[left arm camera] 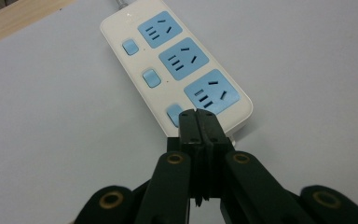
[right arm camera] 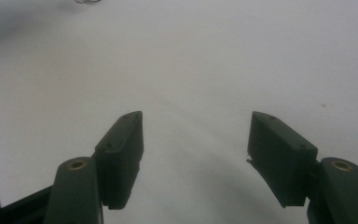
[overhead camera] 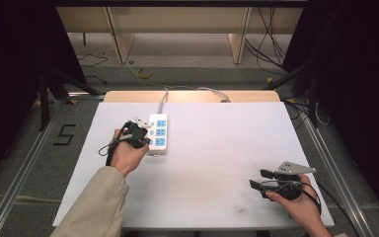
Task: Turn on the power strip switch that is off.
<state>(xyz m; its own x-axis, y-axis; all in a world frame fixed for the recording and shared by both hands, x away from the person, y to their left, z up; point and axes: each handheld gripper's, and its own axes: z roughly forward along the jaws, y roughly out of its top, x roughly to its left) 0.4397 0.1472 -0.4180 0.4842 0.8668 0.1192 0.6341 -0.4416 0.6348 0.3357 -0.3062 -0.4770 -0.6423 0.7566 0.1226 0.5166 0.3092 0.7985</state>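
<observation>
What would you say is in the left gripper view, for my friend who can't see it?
The left gripper, with its two black jaws shut together, has its tips at the nearest blue switch of a white power strip. The strip has three blue sockets and three blue switches and lies on a white table.

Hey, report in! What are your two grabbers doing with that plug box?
Left gripper shut, tips at the nearest blue switch on the power strip. Right gripper open, holding nothing, over bare table. Nothing in the way.
</observation>
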